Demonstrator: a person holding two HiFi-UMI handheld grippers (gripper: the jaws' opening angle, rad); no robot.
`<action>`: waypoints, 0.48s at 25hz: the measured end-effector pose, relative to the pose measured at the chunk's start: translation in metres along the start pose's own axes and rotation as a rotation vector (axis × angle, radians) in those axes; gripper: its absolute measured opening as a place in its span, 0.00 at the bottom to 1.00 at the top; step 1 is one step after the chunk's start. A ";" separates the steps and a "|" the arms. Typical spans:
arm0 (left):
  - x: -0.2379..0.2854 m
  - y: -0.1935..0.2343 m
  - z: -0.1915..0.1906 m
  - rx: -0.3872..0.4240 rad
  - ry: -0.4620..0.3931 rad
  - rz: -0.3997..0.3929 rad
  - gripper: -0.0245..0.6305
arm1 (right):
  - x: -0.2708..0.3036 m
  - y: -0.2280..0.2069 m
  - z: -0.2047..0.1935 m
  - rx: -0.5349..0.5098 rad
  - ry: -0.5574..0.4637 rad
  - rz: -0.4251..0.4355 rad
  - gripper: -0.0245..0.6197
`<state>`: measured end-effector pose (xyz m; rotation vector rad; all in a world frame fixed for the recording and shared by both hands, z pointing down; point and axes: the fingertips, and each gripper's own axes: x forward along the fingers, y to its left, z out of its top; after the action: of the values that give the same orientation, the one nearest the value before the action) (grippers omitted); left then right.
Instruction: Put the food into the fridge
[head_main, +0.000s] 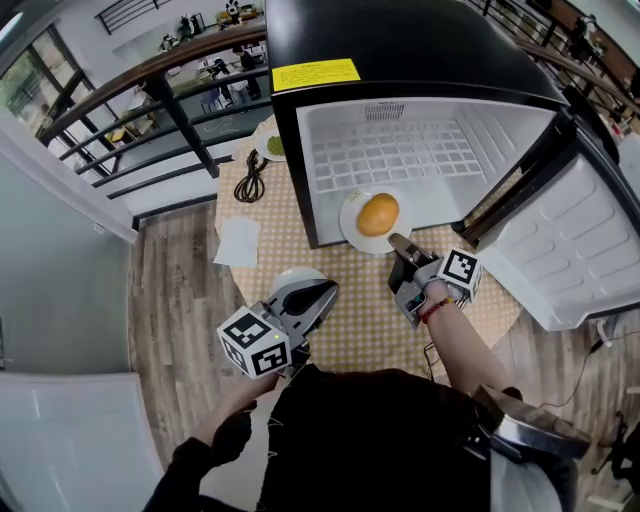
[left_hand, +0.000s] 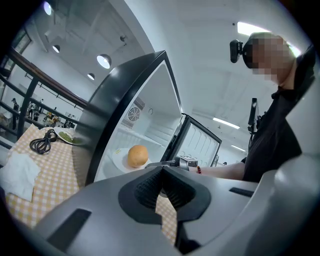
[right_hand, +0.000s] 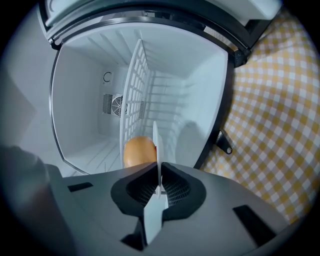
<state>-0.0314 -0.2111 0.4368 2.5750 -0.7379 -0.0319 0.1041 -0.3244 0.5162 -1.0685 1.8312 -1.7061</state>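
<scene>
Head view: the right gripper (head_main: 402, 245) holds the plate (head_main: 348, 226) with the bun (head_main: 378, 214) at the fridge (head_main: 420, 45) mouth, perhaps resting inside. Left gripper view: the left gripper (left_hand: 161, 172) is closed, empty. Right gripper view: jaws clenched on the plate rim; keep it level and slide it deeper.

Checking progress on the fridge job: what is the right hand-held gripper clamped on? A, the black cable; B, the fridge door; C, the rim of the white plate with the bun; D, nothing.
C: the right hand-held gripper is shut on the white plate, seen edge-on between its jaws, the bun just beyond.
</scene>
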 end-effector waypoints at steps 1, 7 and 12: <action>0.000 0.000 -0.001 -0.003 0.000 0.004 0.06 | 0.002 -0.001 0.002 -0.002 0.001 -0.010 0.08; -0.006 0.003 -0.012 -0.013 0.016 0.030 0.06 | 0.016 -0.012 0.009 0.027 -0.005 -0.037 0.08; -0.019 0.004 -0.014 -0.017 0.016 0.063 0.06 | 0.026 -0.018 0.015 0.024 -0.003 -0.071 0.08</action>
<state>-0.0480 -0.1983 0.4491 2.5310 -0.8086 0.0022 0.1040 -0.3528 0.5360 -1.1379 1.7867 -1.7609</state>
